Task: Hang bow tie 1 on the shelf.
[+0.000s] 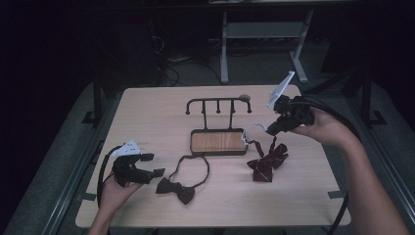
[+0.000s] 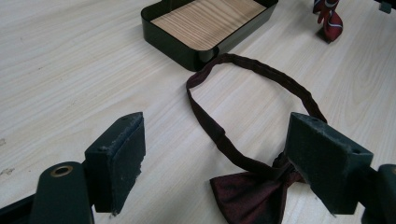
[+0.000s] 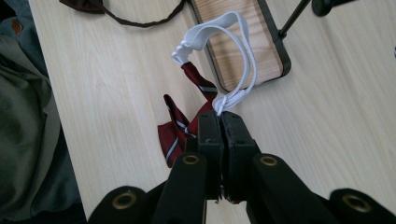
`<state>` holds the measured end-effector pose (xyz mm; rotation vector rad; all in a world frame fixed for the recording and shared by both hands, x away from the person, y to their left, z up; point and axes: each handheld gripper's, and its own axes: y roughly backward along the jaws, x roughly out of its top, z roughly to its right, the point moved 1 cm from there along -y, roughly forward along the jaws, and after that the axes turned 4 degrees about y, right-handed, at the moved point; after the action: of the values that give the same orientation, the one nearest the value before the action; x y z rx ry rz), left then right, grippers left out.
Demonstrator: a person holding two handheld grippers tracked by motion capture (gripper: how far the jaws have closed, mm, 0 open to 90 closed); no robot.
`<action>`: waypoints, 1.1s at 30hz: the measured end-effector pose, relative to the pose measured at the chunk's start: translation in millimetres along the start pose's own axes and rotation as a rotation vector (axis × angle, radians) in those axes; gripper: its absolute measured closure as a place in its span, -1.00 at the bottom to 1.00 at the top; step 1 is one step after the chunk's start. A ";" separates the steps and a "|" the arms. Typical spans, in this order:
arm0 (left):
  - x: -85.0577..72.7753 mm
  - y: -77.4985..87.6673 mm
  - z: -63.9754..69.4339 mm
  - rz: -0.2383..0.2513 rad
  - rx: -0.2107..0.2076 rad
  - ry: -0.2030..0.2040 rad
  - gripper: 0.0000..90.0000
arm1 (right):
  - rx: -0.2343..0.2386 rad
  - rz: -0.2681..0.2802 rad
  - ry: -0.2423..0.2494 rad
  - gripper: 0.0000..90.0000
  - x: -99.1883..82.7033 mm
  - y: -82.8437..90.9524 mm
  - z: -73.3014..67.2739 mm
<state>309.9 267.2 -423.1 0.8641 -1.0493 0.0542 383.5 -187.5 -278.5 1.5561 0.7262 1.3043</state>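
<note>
Nearest the person, at about seven o'clock on the table (image 1: 147, 107), the left gripper (image 1: 155, 165) rests low in the left hand, its jaws spread wide with nothing between them. Just past its tips, toward six o'clock, lies the dark bow tie (image 1: 176, 190), its neck band looping away toward the tray (image 1: 218, 152); in the left gripper view the bow (image 2: 252, 196) sits just ahead of the open jaws, untouched.

Further out, at three o'clock, the striped bow tie (image 1: 266, 164) hangs partly raised, its lower folds on the wood. Its white strap (image 3: 233, 56) runs up into the right gripper (image 3: 220, 119), whose jaws are clenched on that strap.

Beyond, at twelve o'clock, the tray's black hook rack (image 1: 218, 103) stands upright.
</note>
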 end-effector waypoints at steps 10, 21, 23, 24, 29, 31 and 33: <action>-0.1 -0.3 1.3 -0.002 0.000 0.001 -0.55 | -0.011 0.009 0.009 0.94 10.2 6.2 3.4; -0.2 -0.1 0.4 -0.008 -0.002 -0.006 -0.55 | -0.019 0.013 0.003 0.94 19.4 10.0 11.9; -0.2 0.1 0.5 -0.004 -0.001 -0.007 -0.55 | -0.022 0.012 -0.001 0.94 21.3 10.2 14.2; 0.0 0.2 0.7 -0.001 -0.002 -0.007 -0.55 | -0.020 0.014 -0.002 0.94 21.9 10.6 15.1; -0.1 0.4 0.4 0.004 -0.004 -0.002 -0.55 | -0.021 0.016 -0.015 0.94 22.6 10.0 22.4; -0.2 0.5 0.3 0.004 -0.004 -0.002 -0.55 | -0.023 0.015 -0.019 0.94 22.9 9.9 23.5; -0.2 0.5 -0.1 0.004 -0.005 -0.001 -0.55 | -0.020 0.020 -0.022 0.94 23.3 10.3 26.0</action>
<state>309.6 267.6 -423.0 0.8579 -1.0517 0.0542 413.1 -178.2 -259.4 1.5630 0.6842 1.3036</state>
